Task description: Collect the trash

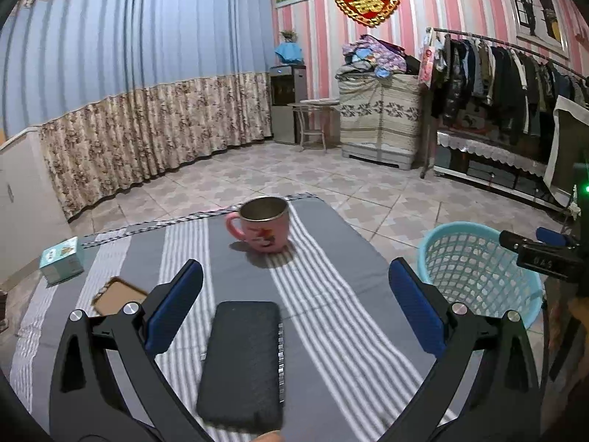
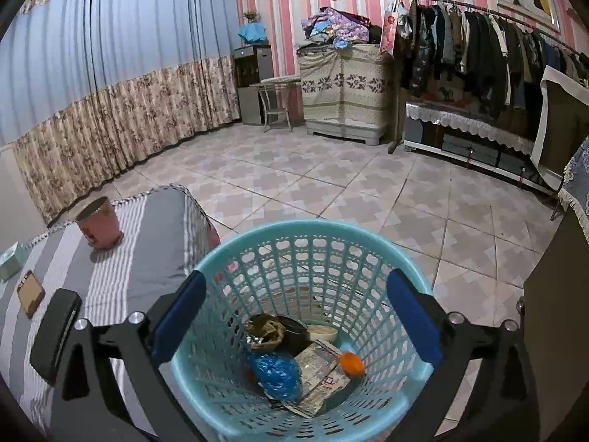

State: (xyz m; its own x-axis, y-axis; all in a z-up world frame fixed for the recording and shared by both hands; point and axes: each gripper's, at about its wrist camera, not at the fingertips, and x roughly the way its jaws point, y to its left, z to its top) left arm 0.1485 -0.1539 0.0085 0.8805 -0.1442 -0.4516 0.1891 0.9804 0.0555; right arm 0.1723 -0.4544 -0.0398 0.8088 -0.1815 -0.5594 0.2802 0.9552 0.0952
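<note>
My left gripper (image 1: 294,298) has its jaws wide apart and holds nothing; the blue pads (image 1: 416,309) are smooth rubber on black plastic arms. Between the jaws, low toward the base, lies a black rectangular wallet-like case with a textured surface (image 1: 241,364), flat on the cloth, its long axis running along the fingers. Beyond the jaw tips stands a pink mug with a metal-lined interior (image 1: 263,226), upright, handle toward the left jaw's side. Outside the left jaw I note a tan flat card-like item with a dark border (image 1: 117,294) and, farther out, a small pale teal cardboard box (image 1: 60,261). All rest on a grey and white striped woven tablecloth (image 1: 331,294).

My right gripper (image 2: 294,313) also has its jaws spread apart and empty, poised above the open mouth of the round light-blue perforated plastic basket (image 2: 368,243), which stands upright on the tiled floor (image 2: 331,176) just beside the table edge. Between these jaws, on the basket bottom, the collected trash is visible: a crumpled blue plastic bag (image 2: 274,372), a flat printed paper packet (image 2: 320,379), an orange bottle cap (image 2: 351,362), a dark round container (image 2: 292,331), a cream shallow lid (image 2: 322,331) and a brownish crumpled wad (image 2: 267,328).
</note>
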